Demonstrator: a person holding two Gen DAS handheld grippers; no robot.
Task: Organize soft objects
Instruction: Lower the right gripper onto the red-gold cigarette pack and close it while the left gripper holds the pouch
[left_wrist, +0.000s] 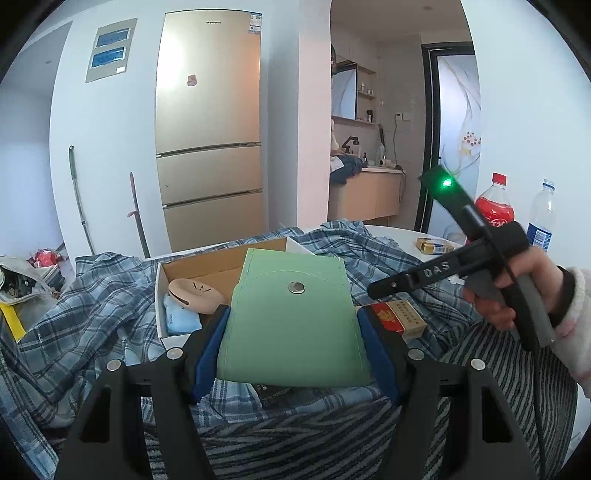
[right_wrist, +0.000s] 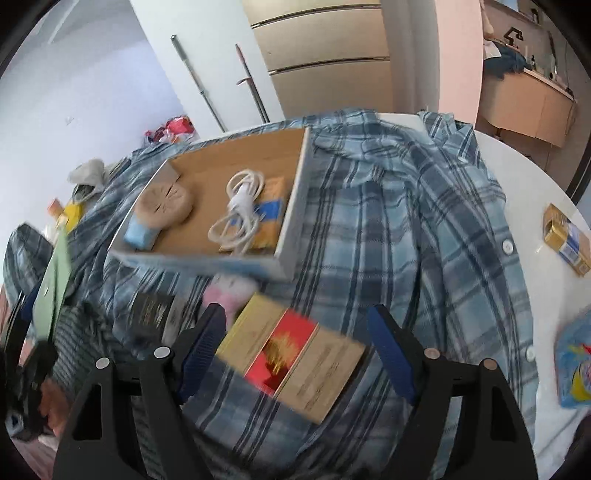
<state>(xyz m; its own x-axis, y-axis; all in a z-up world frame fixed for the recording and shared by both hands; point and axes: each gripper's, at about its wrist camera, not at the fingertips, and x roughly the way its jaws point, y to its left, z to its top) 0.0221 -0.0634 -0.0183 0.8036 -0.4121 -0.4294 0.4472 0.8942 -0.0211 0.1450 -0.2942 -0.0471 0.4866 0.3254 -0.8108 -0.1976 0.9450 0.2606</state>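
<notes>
Left gripper: my pads pinch the green pouch by both side edges, lifted above the plaid shirt.
Right gripper: my fingers are spread, straddling the red-and-tan box without touching it.
Cardboard tray: near wall just beyond.

Even, soft daylight fills both views. A bright glare patch sits on the fridge door. The left wrist view is sharp; the right wrist view is motion-blurred, strongest on the red-and-tan box. Fisheye bending and dark vignettes mark the corners.
</notes>
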